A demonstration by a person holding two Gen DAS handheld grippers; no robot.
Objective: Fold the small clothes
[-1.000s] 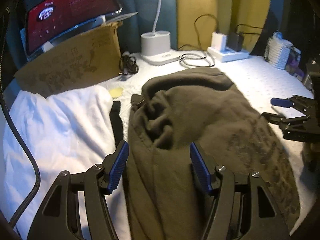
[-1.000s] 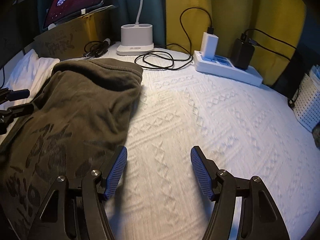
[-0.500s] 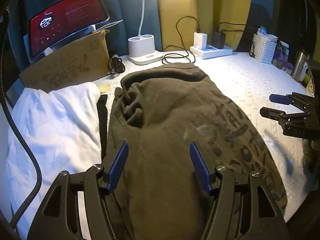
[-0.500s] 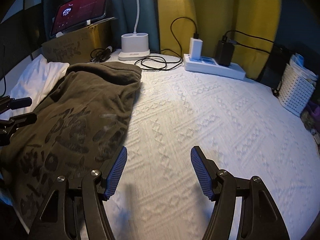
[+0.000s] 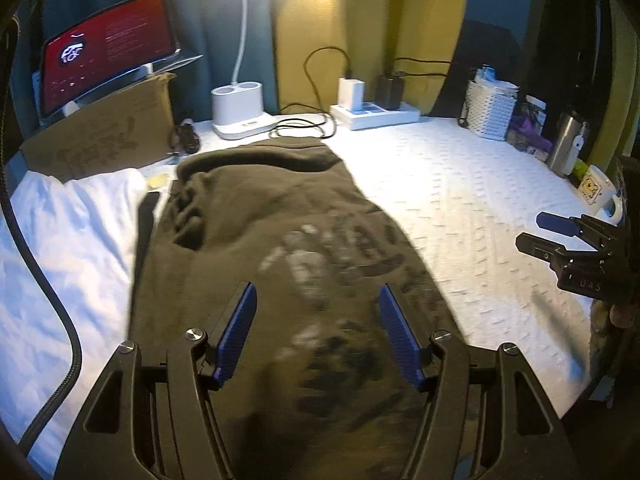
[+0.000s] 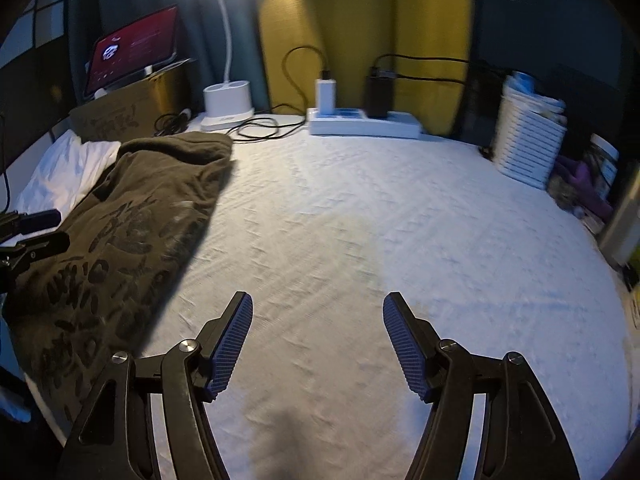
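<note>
A dark olive printed garment (image 5: 280, 264) lies spread on the white textured table cover (image 5: 460, 208), stretching from the back toward the front edge. My left gripper (image 5: 318, 332) is open and empty, held above its lower part. My right gripper (image 6: 318, 340) is open and empty over the bare cover, right of the garment (image 6: 120, 240). The right gripper also shows at the right edge of the left wrist view (image 5: 560, 236), and the left gripper at the left edge of the right wrist view (image 6: 36, 232).
White cloth (image 5: 60, 248) lies left of the garment. At the back stand a cardboard box (image 5: 100, 136) with a tablet (image 5: 108, 48), a lamp base (image 5: 240, 108), cables (image 5: 304, 128) and a power strip (image 5: 376, 114). A white basket (image 5: 490, 114), a steel bottle (image 5: 566, 146) and a mug (image 5: 598, 192) stand at right.
Both grippers have pulled back and risen, so more of the garment and table shows. Both stay open and empty. The garment lies flatter, its print now in view.
</note>
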